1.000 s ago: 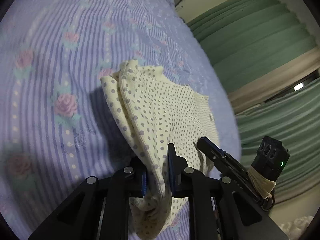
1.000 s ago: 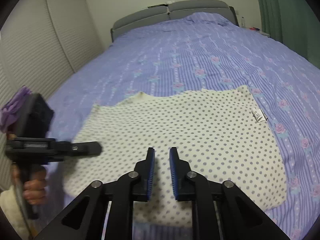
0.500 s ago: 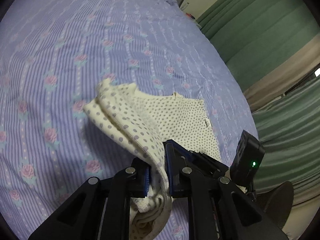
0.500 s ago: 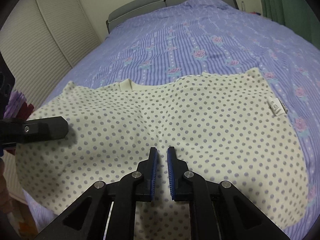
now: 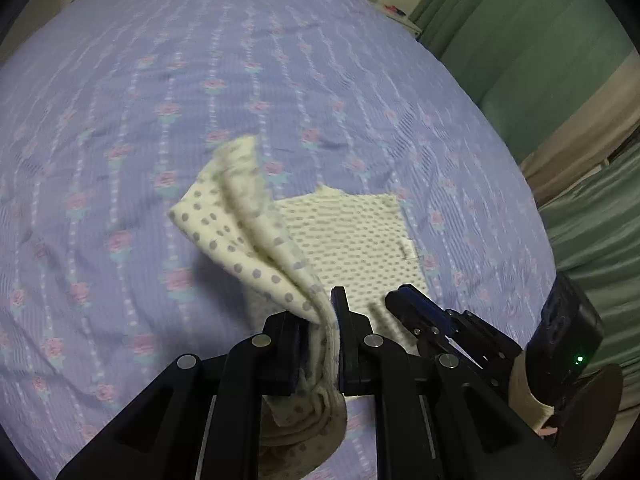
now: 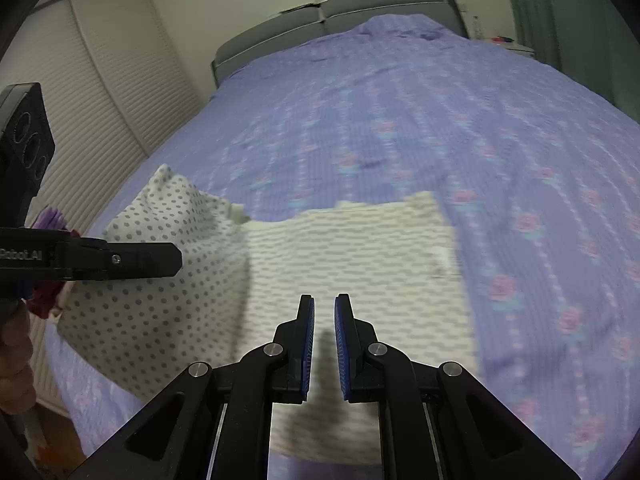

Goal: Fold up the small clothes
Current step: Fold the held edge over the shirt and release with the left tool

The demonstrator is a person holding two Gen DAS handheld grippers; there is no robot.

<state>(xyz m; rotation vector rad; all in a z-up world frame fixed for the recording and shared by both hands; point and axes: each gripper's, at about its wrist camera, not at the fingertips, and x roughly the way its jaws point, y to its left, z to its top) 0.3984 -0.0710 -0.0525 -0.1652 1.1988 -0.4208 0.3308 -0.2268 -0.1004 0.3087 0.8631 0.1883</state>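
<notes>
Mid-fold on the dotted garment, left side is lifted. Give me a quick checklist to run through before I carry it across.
1. Left gripper holds the dotted garment: ok, cloth is pinched between the pads.
2. Lifted flap is clear of the bedspread: ok, it hangs raised in the left wrist view.
3. Right half lies flat: ok, spread on the bed with its white label showing.
4. Right gripper is empty: ok, jaws nearly shut, nothing between them, above the flat half.
5. Right gripper pins the cloth: cannot tell, contact not visible.
6. Landing area free: ok, nothing else lies on the garment.
</notes>
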